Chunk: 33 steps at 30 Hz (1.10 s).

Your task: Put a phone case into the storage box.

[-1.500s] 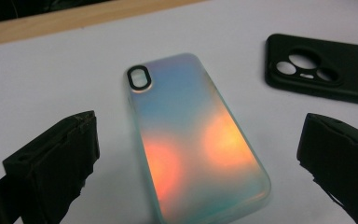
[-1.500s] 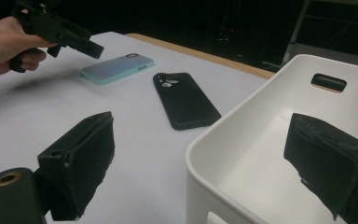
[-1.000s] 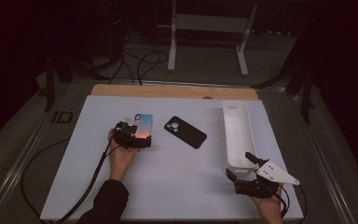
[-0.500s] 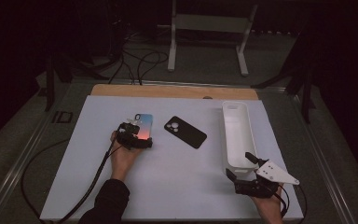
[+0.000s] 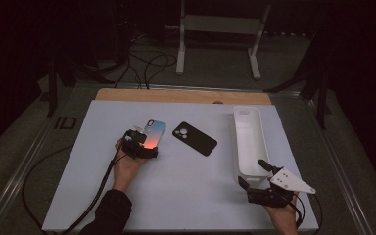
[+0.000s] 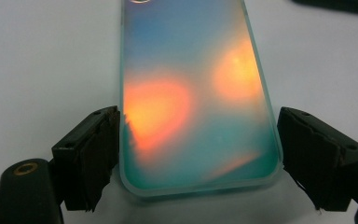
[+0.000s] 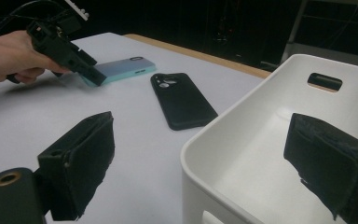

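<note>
A phone case (image 6: 191, 70) shading from blue to orange lies flat on the white table, left of centre (image 5: 155, 131). My left gripper (image 6: 198, 154) straddles its near end, and its jaws have just been closing, so both pads now stand against the case's long edges. The high view shows that gripper (image 5: 144, 147) in a hand, and the right gripper view shows it far off (image 7: 65, 44). My right gripper (image 5: 252, 172) is open at the near end of the white bin (image 5: 236, 137). One jaw is outside the bin's corner (image 7: 242, 116), the other over its inside.
A black phone case (image 5: 195, 138) lies camera-side up between the coloured case and the bin, also in the right gripper view (image 7: 182, 100). A wooden strip (image 5: 181, 95) borders the table's far edge. Cables and a metal stand are on the floor beyond.
My left gripper has edged slightly along the coloured case. The right hand has kept still.
</note>
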Each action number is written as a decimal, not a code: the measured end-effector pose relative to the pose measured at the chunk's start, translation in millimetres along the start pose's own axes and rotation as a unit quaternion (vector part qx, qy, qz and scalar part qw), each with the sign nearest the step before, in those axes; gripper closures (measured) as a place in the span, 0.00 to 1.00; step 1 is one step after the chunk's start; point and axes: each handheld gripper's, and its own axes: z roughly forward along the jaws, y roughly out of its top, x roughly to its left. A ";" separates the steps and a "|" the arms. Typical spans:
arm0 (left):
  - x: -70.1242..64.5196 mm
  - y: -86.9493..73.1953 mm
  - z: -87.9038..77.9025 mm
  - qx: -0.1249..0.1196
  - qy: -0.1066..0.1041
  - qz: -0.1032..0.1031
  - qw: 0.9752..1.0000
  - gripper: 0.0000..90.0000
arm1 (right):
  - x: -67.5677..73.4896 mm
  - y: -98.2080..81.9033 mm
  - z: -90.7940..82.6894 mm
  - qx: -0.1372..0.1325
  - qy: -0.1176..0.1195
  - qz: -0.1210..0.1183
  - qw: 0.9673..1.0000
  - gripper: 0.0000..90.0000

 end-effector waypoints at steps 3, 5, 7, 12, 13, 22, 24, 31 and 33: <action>-1.2 -6.8 -6.3 0.003 -0.005 0.012 1.000 0.18 | -0.2 0.1 0.2 0.002 0.001 0.000 1.000 0.09; -1.2 -14.7 -12.0 0.001 -0.018 0.019 1.000 0.18 | -0.1 0.2 0.4 0.002 0.002 -0.001 1.000 0.09; -1.2 -24.8 -18.9 -0.002 -0.023 0.026 0.999 0.18 | -0.8 0.5 0.9 0.001 0.004 -0.002 1.000 0.09; 0.7 -43.4 -33.2 -0.004 -0.033 0.042 0.999 0.18 | -4.2 1.5 1.0 -0.005 0.007 0.006 1.000 0.09; 1.2 -47.3 -35.9 -0.005 -0.035 0.043 0.998 0.18 | -4.9 2.0 1.0 -0.006 0.006 0.006 1.000 0.09; 6.6 -81.1 -59.1 -0.017 -0.055 0.068 0.996 0.18 | -8.8 4.2 3.7 -0.005 0.008 -0.001 1.000 0.10; 7.0 -86.7 -62.3 -0.023 -0.059 0.071 0.995 0.18 | -8.9 4.4 5.4 -0.004 0.009 -0.004 1.000 0.09; 7.5 -89.5 -63.1 -0.027 -0.061 0.071 0.995 0.18 | -8.3 3.6 9.7 0.000 0.014 -0.013 1.000 0.09; 8.2 -89.7 -62.8 -0.028 -0.063 0.068 0.995 0.17 | -8.8 2.9 9.5 -0.002 0.015 -0.011 1.000 0.09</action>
